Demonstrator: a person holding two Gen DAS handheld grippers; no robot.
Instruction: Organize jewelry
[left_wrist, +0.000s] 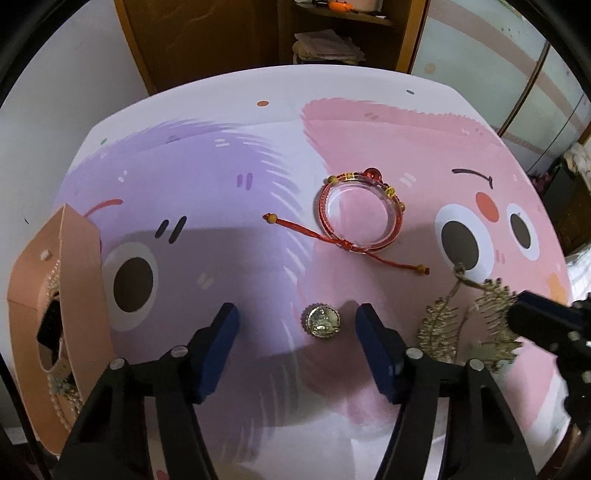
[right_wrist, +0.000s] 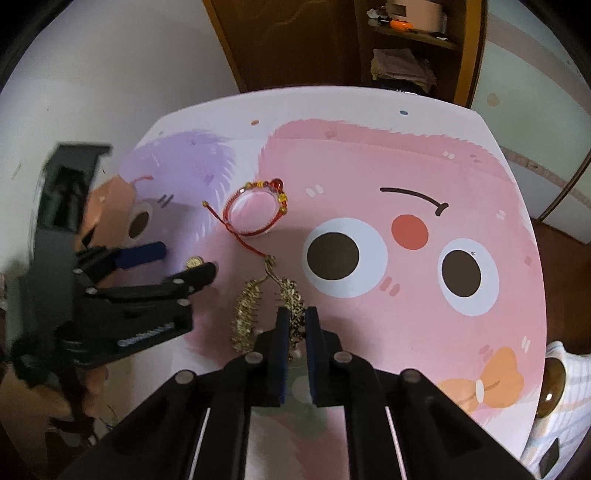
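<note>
The right gripper (right_wrist: 296, 325) had its fingers pinched on a gold leaf earring (right_wrist: 291, 306) above the table (right_wrist: 406, 155). The left gripper (left_wrist: 297, 328) stood apart around a gold ring (left_wrist: 324, 320), not touching it.

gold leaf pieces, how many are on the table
2. One leaf sits pinched in the right gripper; the other leaf hangs just left of it, joined at a hook. More jewelry may be hidden in the pink box.

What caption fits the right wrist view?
Right tool shut on gold leaf earring; left tool open around a coin.
</note>
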